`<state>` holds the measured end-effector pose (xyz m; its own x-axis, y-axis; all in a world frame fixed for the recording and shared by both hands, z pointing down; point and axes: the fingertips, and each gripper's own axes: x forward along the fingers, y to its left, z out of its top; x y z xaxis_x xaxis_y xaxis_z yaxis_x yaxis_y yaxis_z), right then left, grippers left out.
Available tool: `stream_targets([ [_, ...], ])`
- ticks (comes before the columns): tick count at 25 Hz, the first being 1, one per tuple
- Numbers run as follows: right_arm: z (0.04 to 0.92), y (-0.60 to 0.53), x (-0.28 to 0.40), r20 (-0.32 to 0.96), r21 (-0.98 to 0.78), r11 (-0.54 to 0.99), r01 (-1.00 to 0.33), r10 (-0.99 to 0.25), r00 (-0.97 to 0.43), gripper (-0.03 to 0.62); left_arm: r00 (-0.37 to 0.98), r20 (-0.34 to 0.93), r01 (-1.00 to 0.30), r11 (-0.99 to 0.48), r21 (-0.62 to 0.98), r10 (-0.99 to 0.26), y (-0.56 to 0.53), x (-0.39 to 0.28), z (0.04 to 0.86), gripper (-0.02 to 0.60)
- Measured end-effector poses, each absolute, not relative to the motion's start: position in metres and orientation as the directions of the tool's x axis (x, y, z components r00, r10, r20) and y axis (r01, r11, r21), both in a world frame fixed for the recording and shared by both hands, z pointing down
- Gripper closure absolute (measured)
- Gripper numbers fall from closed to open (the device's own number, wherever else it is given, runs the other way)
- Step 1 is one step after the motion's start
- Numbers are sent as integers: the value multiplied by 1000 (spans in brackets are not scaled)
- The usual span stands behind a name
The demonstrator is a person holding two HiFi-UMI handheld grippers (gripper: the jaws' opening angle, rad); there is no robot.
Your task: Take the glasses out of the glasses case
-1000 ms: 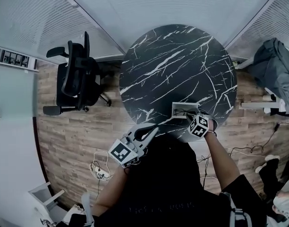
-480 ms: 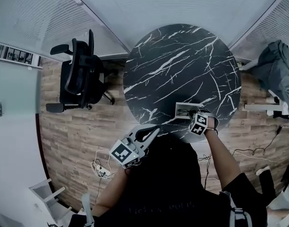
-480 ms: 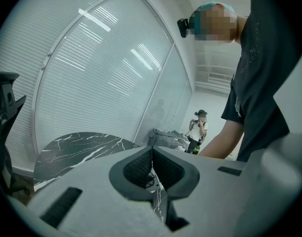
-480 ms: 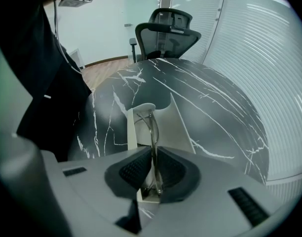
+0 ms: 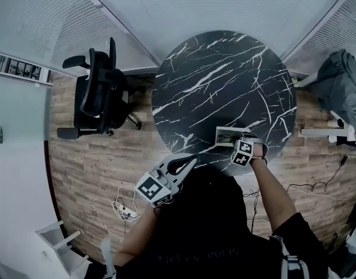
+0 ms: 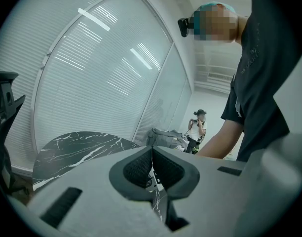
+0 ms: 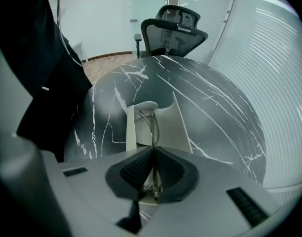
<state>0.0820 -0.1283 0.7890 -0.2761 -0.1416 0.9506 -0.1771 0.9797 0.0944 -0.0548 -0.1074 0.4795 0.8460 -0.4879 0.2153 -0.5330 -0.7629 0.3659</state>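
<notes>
Right gripper view: your right gripper pinches the glasses to lift them from the case; left gripper waits pressed together, empty.

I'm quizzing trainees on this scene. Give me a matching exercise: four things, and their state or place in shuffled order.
1 left tool
2 right tool
3 glasses case
4 office chair

A on the wooden floor
B shut on the glasses
C open on the table
D shut, empty

Pairs: 1-D, 2-B, 3-C, 4-A
</notes>
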Motion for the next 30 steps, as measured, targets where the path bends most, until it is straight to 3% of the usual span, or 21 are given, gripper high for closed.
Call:
stream_targets([
  [7, 777, -132, 82, 943, 114, 974, -195, -168, -287, 560, 853, 210, -521, -776, 354, -477, -106, -52, 482, 561],
  [30, 668, -139, 103, 820, 194, 862, -468, -404, -405, 560, 905, 164, -426, -838, 342, -393, -109, -28, 480, 561],
])
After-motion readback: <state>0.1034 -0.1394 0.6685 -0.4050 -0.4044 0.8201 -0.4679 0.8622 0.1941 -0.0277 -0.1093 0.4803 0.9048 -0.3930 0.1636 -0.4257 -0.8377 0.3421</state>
